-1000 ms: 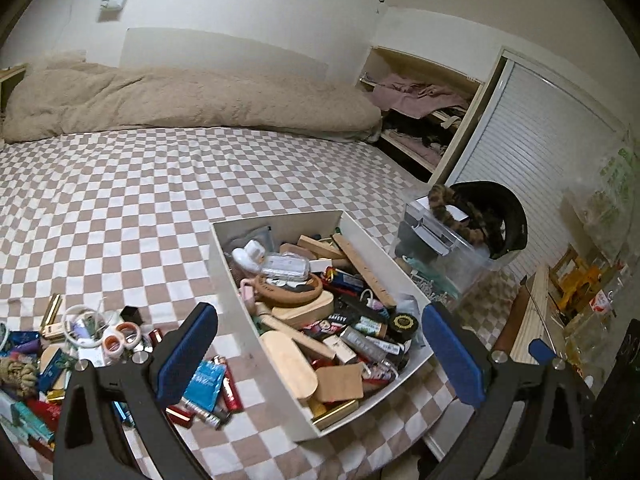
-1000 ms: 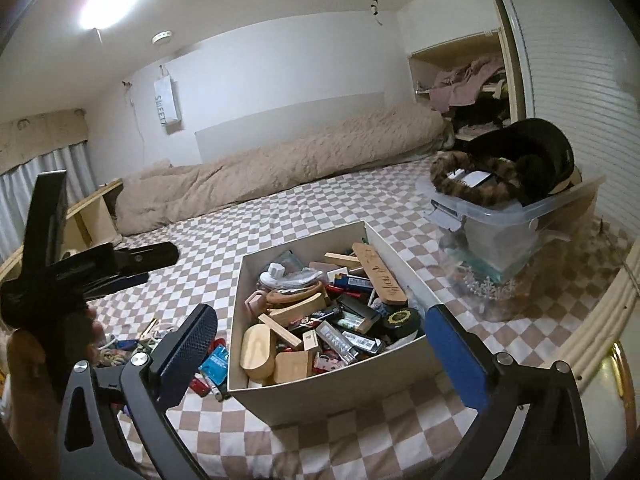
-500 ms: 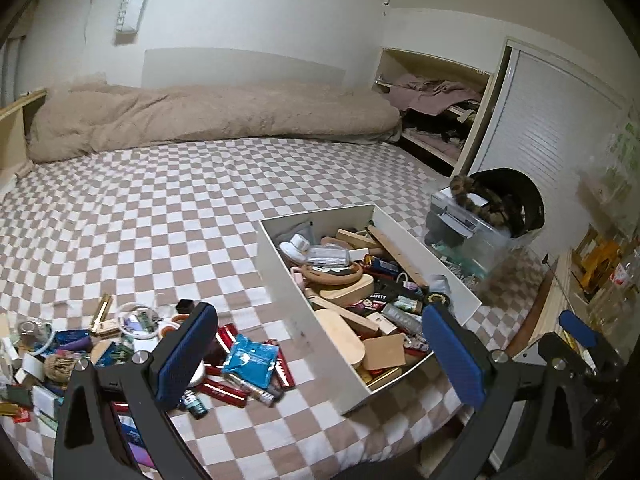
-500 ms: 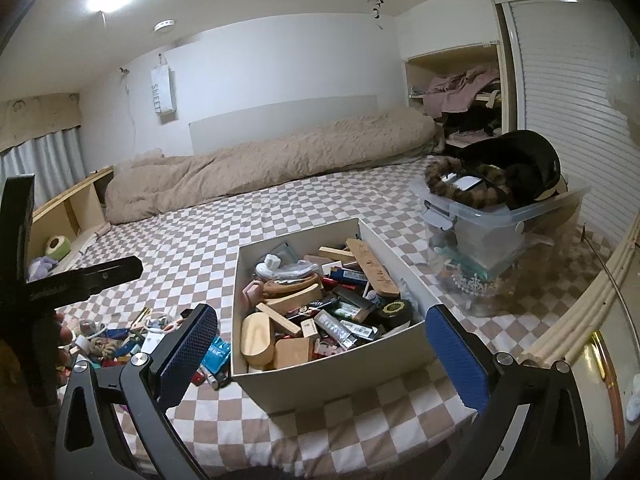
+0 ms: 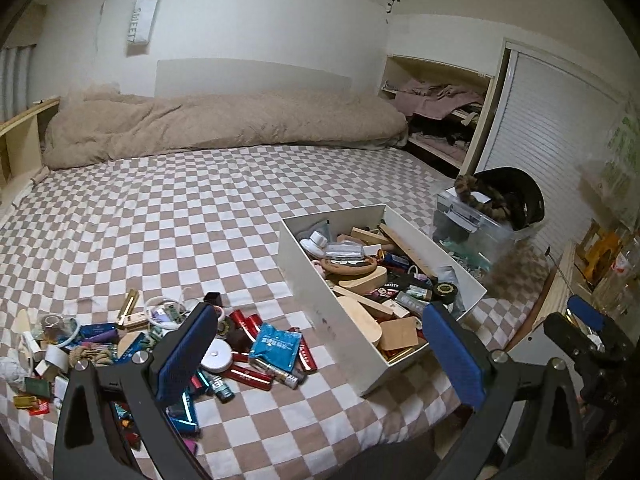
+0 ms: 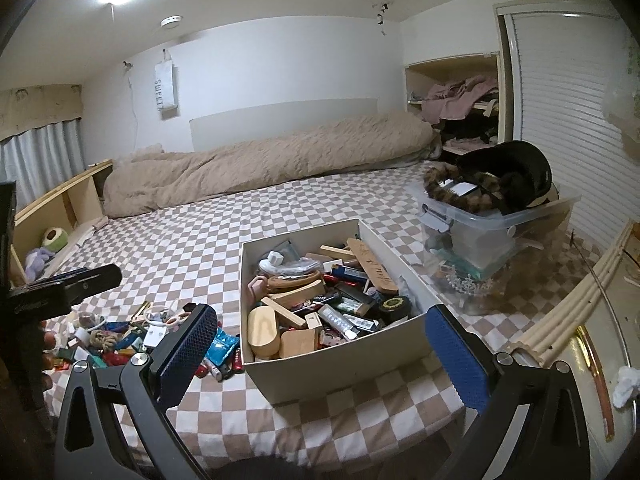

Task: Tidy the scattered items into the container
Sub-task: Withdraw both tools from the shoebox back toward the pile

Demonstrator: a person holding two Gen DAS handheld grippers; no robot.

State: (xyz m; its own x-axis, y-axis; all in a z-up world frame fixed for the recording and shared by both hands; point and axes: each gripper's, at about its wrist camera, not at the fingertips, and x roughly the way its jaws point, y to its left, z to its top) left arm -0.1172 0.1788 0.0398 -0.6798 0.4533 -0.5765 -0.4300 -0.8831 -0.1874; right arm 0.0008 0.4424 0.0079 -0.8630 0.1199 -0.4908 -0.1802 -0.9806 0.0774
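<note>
A white box (image 5: 308, 280) full of wooden pieces, tubes and small items stands on the checkered bed; it also shows in the right wrist view (image 6: 332, 368). A pile of scattered items (image 5: 240, 356) lies left of it, with red tubes, a blue packet (image 5: 276, 344), a white puck and rope; the pile shows in the right wrist view (image 6: 132, 336) too. My left gripper (image 5: 320, 356) is open and empty, held back over the bed's near edge between pile and box. My right gripper (image 6: 320, 356) is open and empty, in front of the box.
A clear plastic bin (image 5: 476, 228) with a black helmet and a fur band stands right of the box, also in the right wrist view (image 6: 492, 224). A beige duvet (image 5: 220, 124) lies along the far wall. Shelves with clothes (image 5: 440, 116) are at the right.
Both grippers have pulled back and risen from the box, so more of the bed and the pile is in view. Both stayed open.
</note>
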